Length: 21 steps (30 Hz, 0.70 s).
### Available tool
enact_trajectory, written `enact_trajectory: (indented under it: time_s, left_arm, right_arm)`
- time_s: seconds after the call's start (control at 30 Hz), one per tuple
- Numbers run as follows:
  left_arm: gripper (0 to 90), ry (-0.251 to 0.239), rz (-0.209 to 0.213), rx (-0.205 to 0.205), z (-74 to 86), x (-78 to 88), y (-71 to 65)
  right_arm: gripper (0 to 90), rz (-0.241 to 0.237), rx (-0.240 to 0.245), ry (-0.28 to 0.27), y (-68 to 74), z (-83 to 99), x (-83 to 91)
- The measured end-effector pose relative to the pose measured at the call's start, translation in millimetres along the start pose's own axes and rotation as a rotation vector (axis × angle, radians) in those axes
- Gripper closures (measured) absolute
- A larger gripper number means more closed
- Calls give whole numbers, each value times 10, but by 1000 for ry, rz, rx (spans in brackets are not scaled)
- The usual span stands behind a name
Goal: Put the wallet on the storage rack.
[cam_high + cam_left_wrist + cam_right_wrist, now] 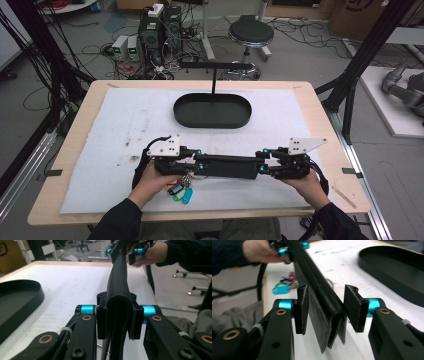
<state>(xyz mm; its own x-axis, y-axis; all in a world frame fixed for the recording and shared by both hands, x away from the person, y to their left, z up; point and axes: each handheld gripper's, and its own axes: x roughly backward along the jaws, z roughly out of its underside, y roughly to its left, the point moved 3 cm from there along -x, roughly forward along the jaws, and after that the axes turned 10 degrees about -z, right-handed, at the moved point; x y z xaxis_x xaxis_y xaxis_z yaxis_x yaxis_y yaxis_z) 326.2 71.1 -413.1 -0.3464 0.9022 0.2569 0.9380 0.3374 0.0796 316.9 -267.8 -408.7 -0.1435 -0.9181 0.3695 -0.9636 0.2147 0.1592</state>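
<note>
Spanning the gap between both hands, long black pouch held level just above the white mat, long axis running left to right across the near edge. Left gripper clamped on its left end, coloured key tags dangling below. Right gripper released: jaws spread, pouch end loose between the pads, one side clearly apart. Oval black tray straight ahead, well beyond the pouch, its length parallel.

Grey floor strewn with cables (computers too), a round stool behind the table.
</note>
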Motion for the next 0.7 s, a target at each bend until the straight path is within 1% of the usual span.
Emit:
enact_trajectory:
  time_s: [0.07,0.1,0.13,0.17,0.2,0.23,0.27,0.3,0.33,0.37,0.43,0.47,0.57,0.63,0.67,0.7]
  left_arm:
    - [738,-9,-14,-4,-10,23,25]
    - [738,-14,-24,-2,-19,37,34]
    - [738,-22,-34,5,-28,49,41]
    - [738,-27,-45,2,-37,63,54]
    - [738,-33,-56,4,-49,76,68]
    - [738,-42,-67,9,-61,87,78]
    - [738,-47,-76,6,-73,101,96]
    - [738,-50,-87,7,-85,113,109]
    - [738,-56,-97,5,-95,123,124]
    - [738,-59,-108,8,-103,132,136]
    - [738,-61,-127,6,-119,148,166]
    - [738,-61,-137,3,-126,157,182]
    - [737,-69,-166,8,-148,174,220]
    - [738,-75,-184,8,-164,183,246]
    - [738,-79,-193,10,-172,185,259]
    - [738,-80,-202,10,-180,189,275]
  right_arm:
    - [536,47,-20,-35,-45,6,65]
    - [515,116,-50,-61,-92,18,133]
    - [515,116,-50,-61,-92,18,133]
    - [518,186,-92,-71,-151,43,193]
    - [518,186,-92,-71,-151,43,193]
    - [515,222,-108,-72,-174,56,219]
    - [516,255,-125,-75,-194,67,247]
    - [516,279,-137,-81,-214,77,274]
    - [513,325,-143,-100,-244,89,334]
    - [513,325,-143,-100,-244,89,334]
    - [503,365,-161,-114,-269,104,386]
    - [496,381,-173,-116,-281,114,408]
    - [494,425,-202,-115,-319,147,458]
    - [511,447,-215,-135,-346,185,495]
    - [511,447,-215,-135,-346,185,495]
    - [511,446,-226,-134,-358,198,503]
